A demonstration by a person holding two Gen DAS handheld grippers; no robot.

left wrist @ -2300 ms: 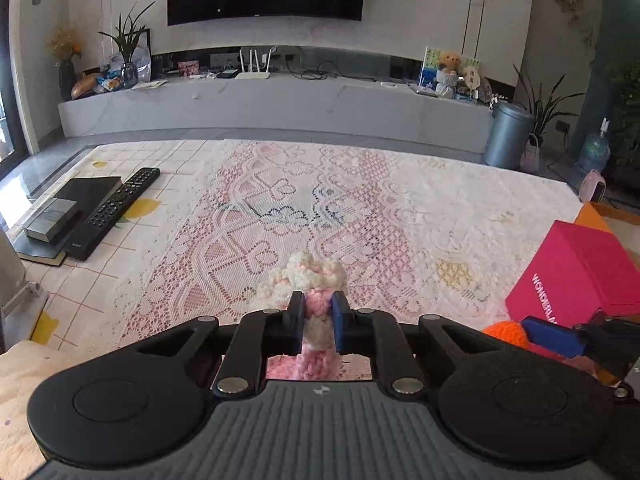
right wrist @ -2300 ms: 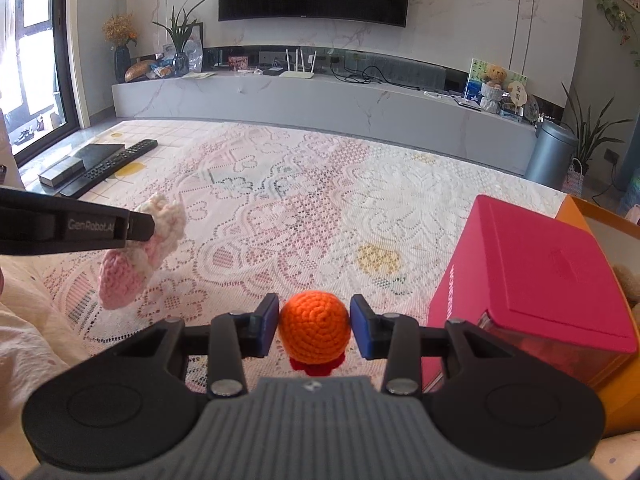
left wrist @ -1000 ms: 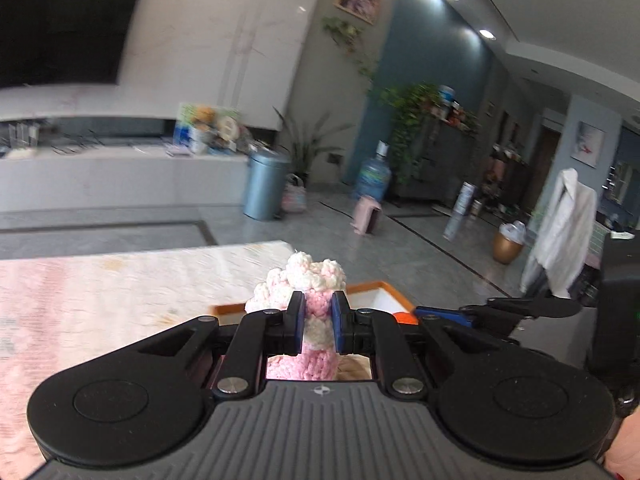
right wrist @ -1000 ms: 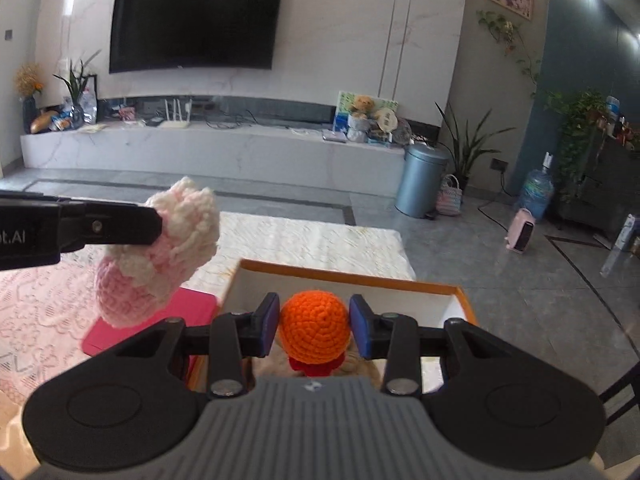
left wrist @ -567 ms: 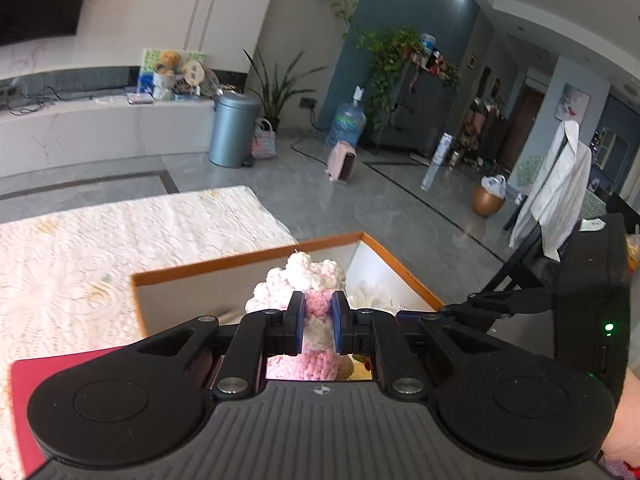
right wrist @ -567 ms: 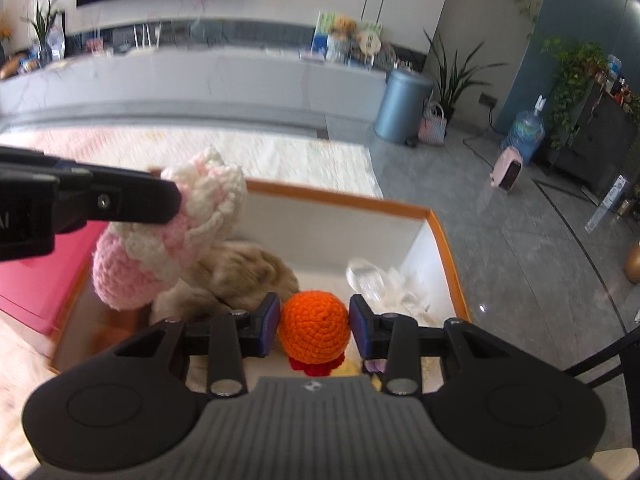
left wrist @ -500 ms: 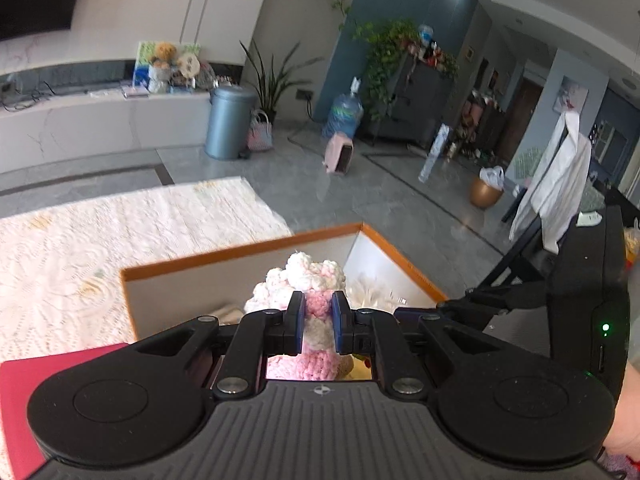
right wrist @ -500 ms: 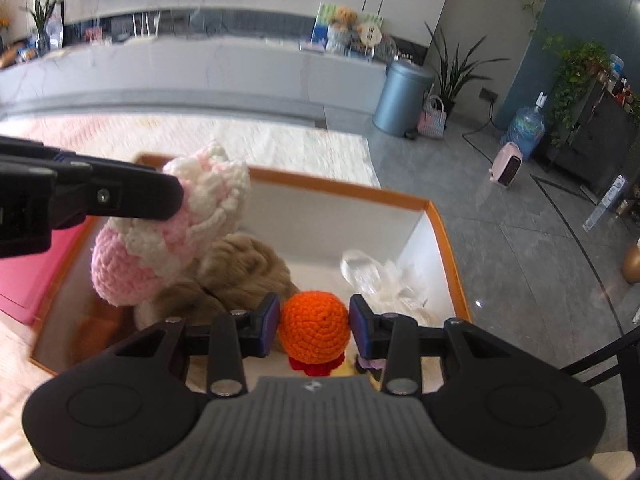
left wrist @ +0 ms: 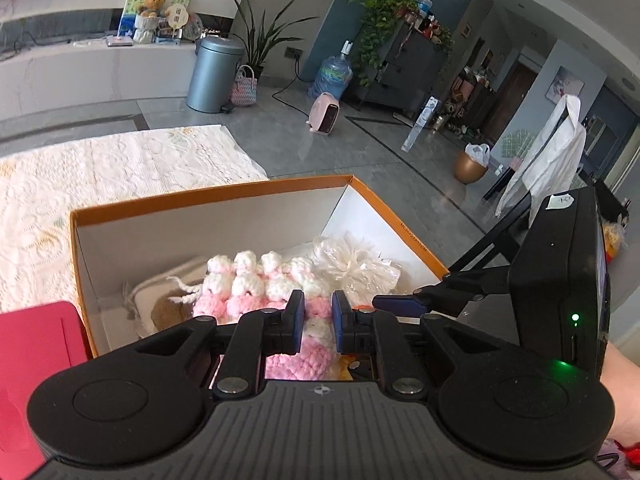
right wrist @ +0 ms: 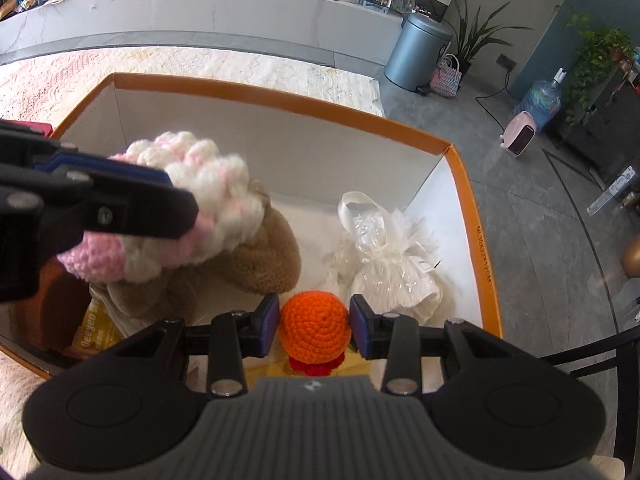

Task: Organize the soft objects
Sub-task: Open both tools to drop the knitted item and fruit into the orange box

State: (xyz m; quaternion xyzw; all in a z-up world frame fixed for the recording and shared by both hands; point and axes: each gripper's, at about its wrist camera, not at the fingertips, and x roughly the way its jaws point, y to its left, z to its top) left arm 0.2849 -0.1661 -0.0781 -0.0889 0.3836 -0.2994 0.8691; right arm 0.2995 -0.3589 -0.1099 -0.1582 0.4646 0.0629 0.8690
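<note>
My left gripper (left wrist: 316, 322) is shut on a pink and white crocheted toy (left wrist: 256, 288) and holds it over the open orange box (left wrist: 208, 194). The toy (right wrist: 192, 204) and the left gripper's fingers (right wrist: 120, 200) also show in the right wrist view, above a brown plush (right wrist: 256, 256) in the box (right wrist: 280, 98). My right gripper (right wrist: 314, 322) is shut on an orange crocheted ball (right wrist: 314, 328) and holds it over the near side of the box. A white item wrapped in clear plastic (right wrist: 384, 248) lies in the box at the right.
A red box lid (left wrist: 32, 352) lies left of the orange box on the lace tablecloth (left wrist: 100, 168). A yellow packet (right wrist: 94, 336) lies in the box's near left corner. Beyond the table's edge is grey floor with a bin (left wrist: 214, 74) and a chair (left wrist: 492, 236).
Both grippers have moved lower and closer over the box. The pink and white toy has tipped forward in the left gripper. Both stay shut on their toys.
</note>
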